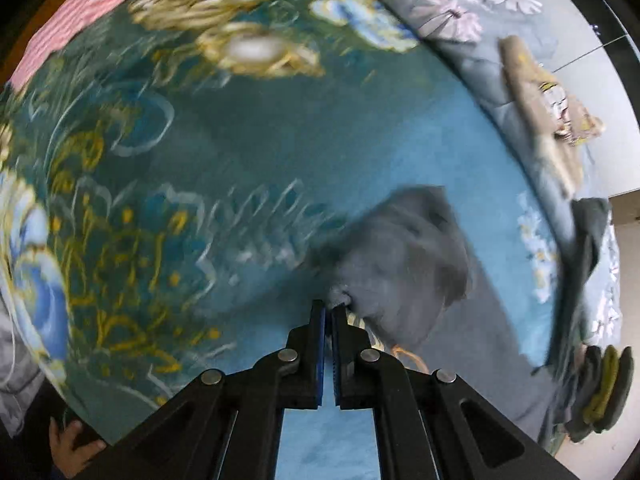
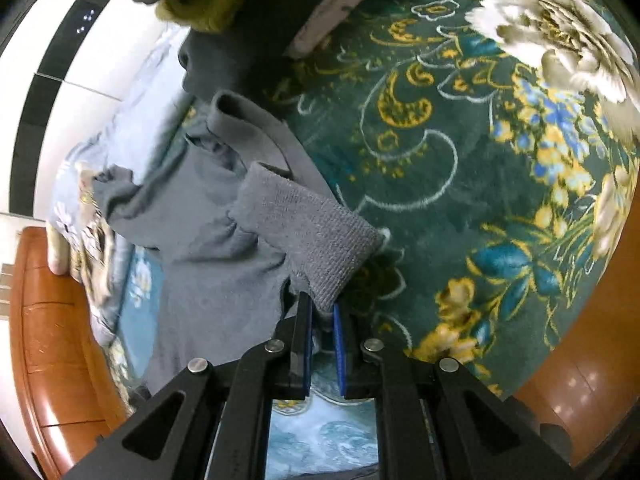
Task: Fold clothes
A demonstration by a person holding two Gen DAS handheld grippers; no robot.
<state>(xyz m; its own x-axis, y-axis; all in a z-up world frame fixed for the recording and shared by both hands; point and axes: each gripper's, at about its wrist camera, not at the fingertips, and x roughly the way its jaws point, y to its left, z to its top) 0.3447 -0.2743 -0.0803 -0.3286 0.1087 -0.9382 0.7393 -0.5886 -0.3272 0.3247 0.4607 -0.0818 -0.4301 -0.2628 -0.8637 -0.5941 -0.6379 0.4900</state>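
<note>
A grey knit garment (image 2: 224, 248) lies on a teal flowered blanket (image 2: 460, 184). My right gripper (image 2: 322, 312) is shut on the ribbed cuff (image 2: 316, 236) of its sleeve, which rises from between the blue pads. In the left wrist view the picture is blurred; my left gripper (image 1: 330, 310) is shut on a bunched edge of the same grey garment (image 1: 404, 264), lifted above the blanket (image 1: 240, 152). The rest of the grey cloth trails off to the right under the gripper.
Folded clothes lie along the bed's edge: a beige printed pile (image 1: 548, 120), a dark grey and olive stack (image 1: 600, 388), and a pink striped cloth (image 1: 68, 28). A dark garment with olive cloth (image 2: 208, 4) sits at the top. A wooden bed frame (image 2: 52, 320) and a hand (image 1: 72, 444) show at the edges.
</note>
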